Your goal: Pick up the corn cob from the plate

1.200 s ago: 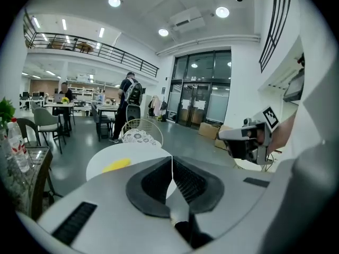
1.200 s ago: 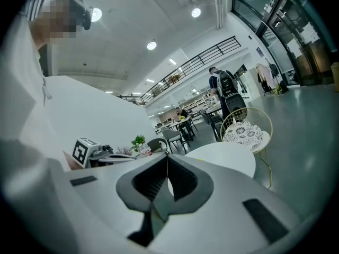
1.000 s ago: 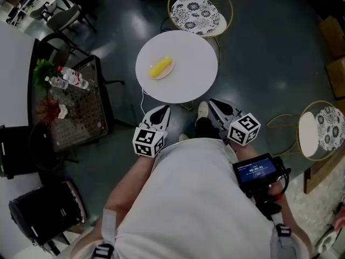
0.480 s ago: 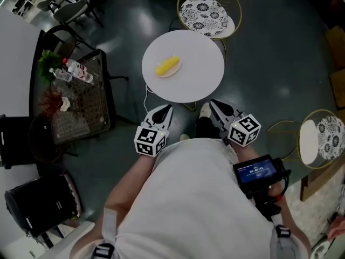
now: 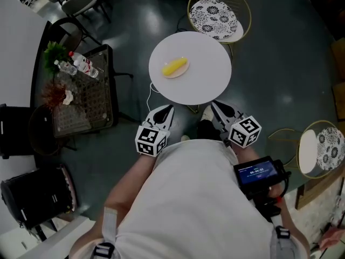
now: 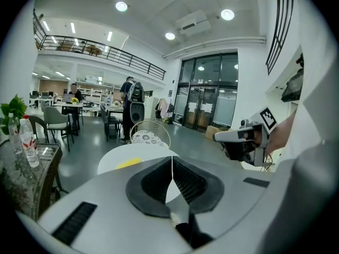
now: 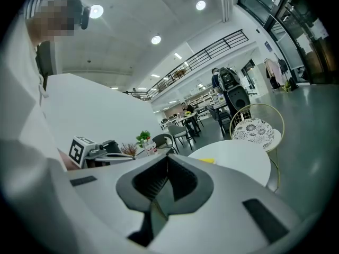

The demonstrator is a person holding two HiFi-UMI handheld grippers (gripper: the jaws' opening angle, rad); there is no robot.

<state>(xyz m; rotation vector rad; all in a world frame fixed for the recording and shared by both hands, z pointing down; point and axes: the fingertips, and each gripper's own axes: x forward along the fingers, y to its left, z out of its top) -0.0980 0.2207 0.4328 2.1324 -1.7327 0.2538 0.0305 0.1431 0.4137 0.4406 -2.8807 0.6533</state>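
Corn cob (image 5: 175, 67) lies on its side on a small plate (image 5: 168, 75), yellow, long axis slanted. The plate sits on the left part of a round white desk (image 5: 202, 77); nothing else is on the desk top.

Neither gripper touches the cob. Both are held low on the near side of the desk, close to the person's body and well apart from the plate. In the head view the left gripper (image 5: 166, 110) has its tips just at the desk's near edge, below and slightly left of the cob. The right gripper (image 5: 215, 107) is near the same edge, below and right of the cob. Both point toward the desk.

Left gripper view: the jaws are closed together with nothing between them, and the cob shows as a yellow patch to the left of the jaw tips, beyond them. Right gripper view: the jaws are closed together and empty too, and a yellow sliver of the cob shows on the desk to the right of the tips.

A gold wire chair (image 5: 218, 16) with a patterned cushion stands at the desk's far side. A second chair (image 5: 321, 147) stands off to the right. A dark side table (image 5: 86, 104) with bottles and a plant is on the left. A small screen device (image 5: 256, 171) hangs at the person's right side.
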